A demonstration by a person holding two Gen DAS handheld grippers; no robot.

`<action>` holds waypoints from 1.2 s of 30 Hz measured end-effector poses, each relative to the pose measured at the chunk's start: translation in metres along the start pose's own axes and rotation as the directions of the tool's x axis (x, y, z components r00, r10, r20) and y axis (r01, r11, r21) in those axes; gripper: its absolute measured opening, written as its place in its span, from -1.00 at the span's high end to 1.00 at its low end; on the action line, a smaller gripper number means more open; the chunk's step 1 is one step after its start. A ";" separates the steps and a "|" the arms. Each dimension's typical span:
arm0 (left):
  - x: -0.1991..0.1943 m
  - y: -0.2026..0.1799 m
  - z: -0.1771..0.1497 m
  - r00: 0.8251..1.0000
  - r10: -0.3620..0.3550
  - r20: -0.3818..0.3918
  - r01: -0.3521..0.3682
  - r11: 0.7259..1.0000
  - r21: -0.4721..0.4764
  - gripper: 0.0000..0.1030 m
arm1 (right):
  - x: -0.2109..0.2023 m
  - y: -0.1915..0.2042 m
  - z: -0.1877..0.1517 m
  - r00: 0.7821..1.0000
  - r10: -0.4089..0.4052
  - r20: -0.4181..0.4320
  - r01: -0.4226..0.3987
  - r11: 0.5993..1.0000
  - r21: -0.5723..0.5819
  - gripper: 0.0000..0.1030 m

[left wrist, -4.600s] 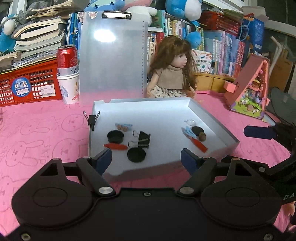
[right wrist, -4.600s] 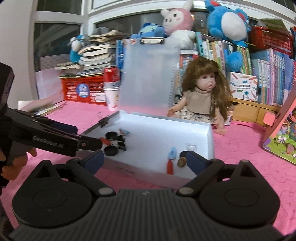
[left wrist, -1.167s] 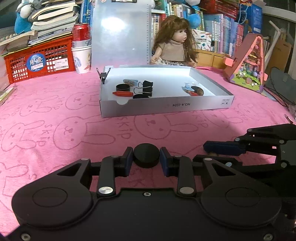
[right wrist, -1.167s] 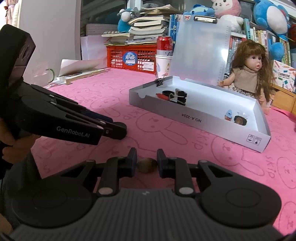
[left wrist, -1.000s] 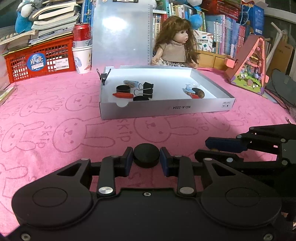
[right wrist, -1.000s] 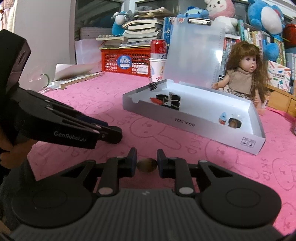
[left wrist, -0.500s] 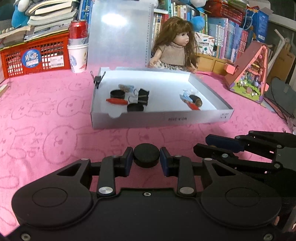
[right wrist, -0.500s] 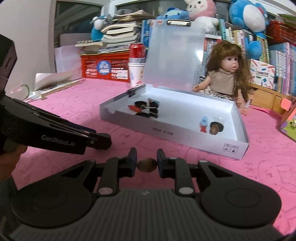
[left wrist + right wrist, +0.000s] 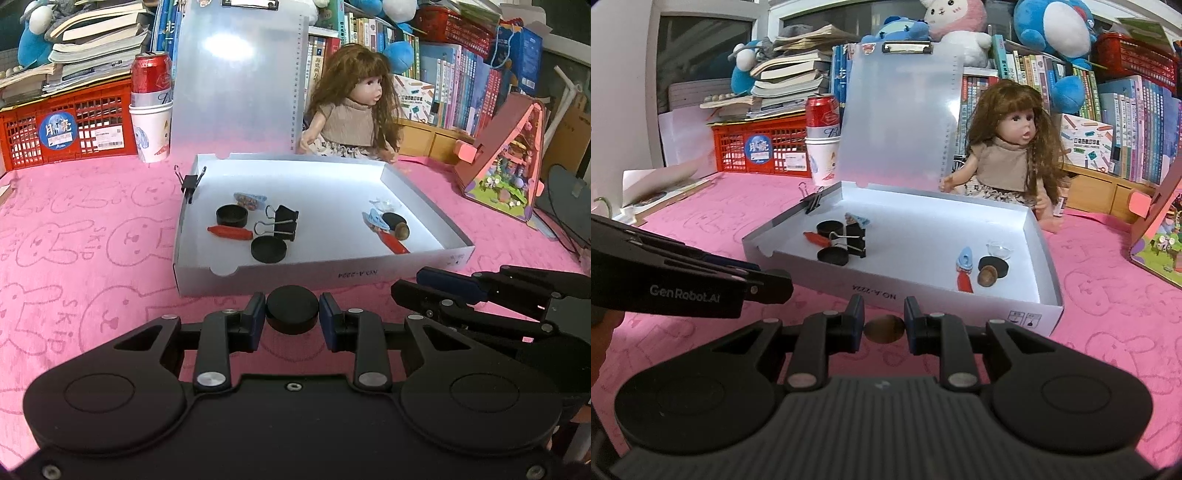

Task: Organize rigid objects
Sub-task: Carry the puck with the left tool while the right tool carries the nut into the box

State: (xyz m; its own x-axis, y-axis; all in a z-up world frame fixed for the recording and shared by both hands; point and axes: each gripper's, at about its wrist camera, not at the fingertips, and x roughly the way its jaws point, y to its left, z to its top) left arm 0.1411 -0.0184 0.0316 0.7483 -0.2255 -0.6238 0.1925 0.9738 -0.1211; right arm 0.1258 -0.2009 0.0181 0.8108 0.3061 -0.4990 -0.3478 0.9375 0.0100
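My left gripper (image 9: 292, 314) is shut on a black round cap (image 9: 292, 307), held just in front of the white box (image 9: 317, 275). My right gripper (image 9: 884, 325) is shut on a small brown nut (image 9: 884, 330), held before the box's front wall (image 9: 923, 295). Inside the box lie two black caps (image 9: 268, 249), a red pen-like piece (image 9: 229, 232), black binder clips (image 9: 282, 222), a blue and red piece (image 9: 380, 229) and a brown nut (image 9: 402, 232). In the left wrist view the right gripper (image 9: 424, 286) reaches in from the right side.
A doll (image 9: 351, 110) sits behind the box beside an upright translucent clipboard (image 9: 240, 85). A red crate (image 9: 62, 125), a can in a paper cup (image 9: 151, 110), a toy house (image 9: 506, 166) and bookshelves ring the pink bunny-print cloth (image 9: 85, 240).
Both grippers have moved closer to the box with the cap and the nut still held. The box now looms larger in both views.
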 end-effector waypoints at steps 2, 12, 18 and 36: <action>0.002 0.001 0.004 1.000 0.000 0.007 0.000 1.000 -0.002 0.42 | 0.001 -0.002 0.002 1.000 -0.008 0.004 0.008 1.000 0.009 0.46; 0.017 0.008 0.027 0.999 -0.014 0.045 0.016 0.999 -0.032 0.42 | 0.012 -0.019 0.015 0.998 -0.064 0.025 0.063 0.997 0.048 0.46; 0.030 0.011 0.038 0.999 -0.031 0.044 0.033 0.998 -0.046 0.42 | 0.023 -0.027 0.021 0.997 -0.080 0.024 0.078 0.994 0.072 0.46; 0.081 0.013 0.060 1.000 -0.002 0.006 0.003 0.997 -0.072 0.42 | 0.078 -0.064 0.044 0.999 0.001 -0.053 0.016 0.949 0.315 0.46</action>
State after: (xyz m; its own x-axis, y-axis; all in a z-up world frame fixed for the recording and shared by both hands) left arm 0.2418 -0.0255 0.0259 0.7515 -0.2278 -0.6192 0.1484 0.9728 -0.1778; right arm 0.2316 -0.2302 0.0166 0.7844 0.2973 -0.5444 -0.1687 0.9468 0.2741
